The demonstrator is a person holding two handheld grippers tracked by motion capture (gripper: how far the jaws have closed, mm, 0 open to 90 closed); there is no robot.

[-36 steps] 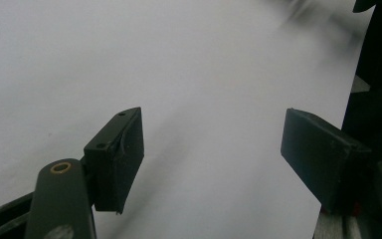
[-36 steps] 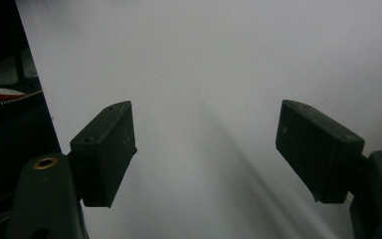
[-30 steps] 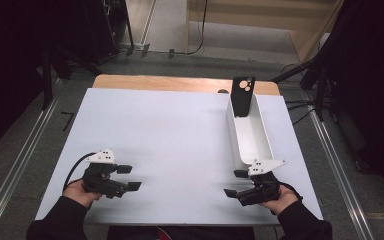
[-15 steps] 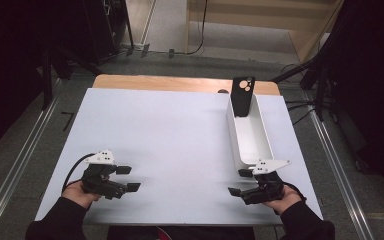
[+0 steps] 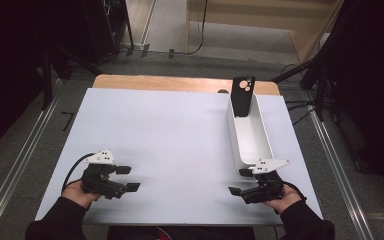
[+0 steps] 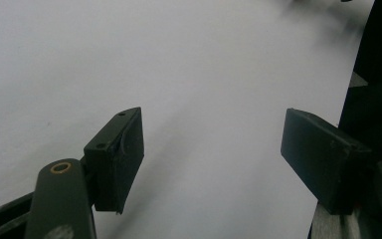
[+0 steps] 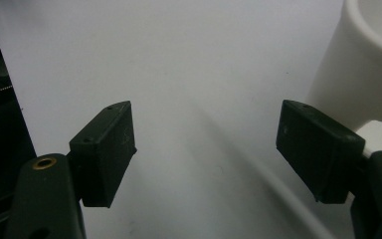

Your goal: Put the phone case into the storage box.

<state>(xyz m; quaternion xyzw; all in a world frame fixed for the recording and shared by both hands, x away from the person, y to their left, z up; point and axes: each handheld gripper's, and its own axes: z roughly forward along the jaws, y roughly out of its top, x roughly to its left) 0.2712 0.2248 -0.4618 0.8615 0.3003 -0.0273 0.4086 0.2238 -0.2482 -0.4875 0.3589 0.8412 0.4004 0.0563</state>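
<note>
White tray (image 5: 252,137) lies on the desk (image 5: 175,135), a black phone case (image 5: 242,96) propped at its far end. Right hand-held gripper (image 5: 241,182) sits just beside it; left hand-held gripper (image 5: 128,178) well apart. Both are released, grasping nothing.

The white-topped rectangular desk (image 5: 180,150) is viewed from above its near edge, facing forward and down. Each gripper view is taken close to the surface, along its own black jaws. The long white plastic tray (image 5: 250,135) (image 7: 368,64) is shared by the high and right gripper views.
</note>
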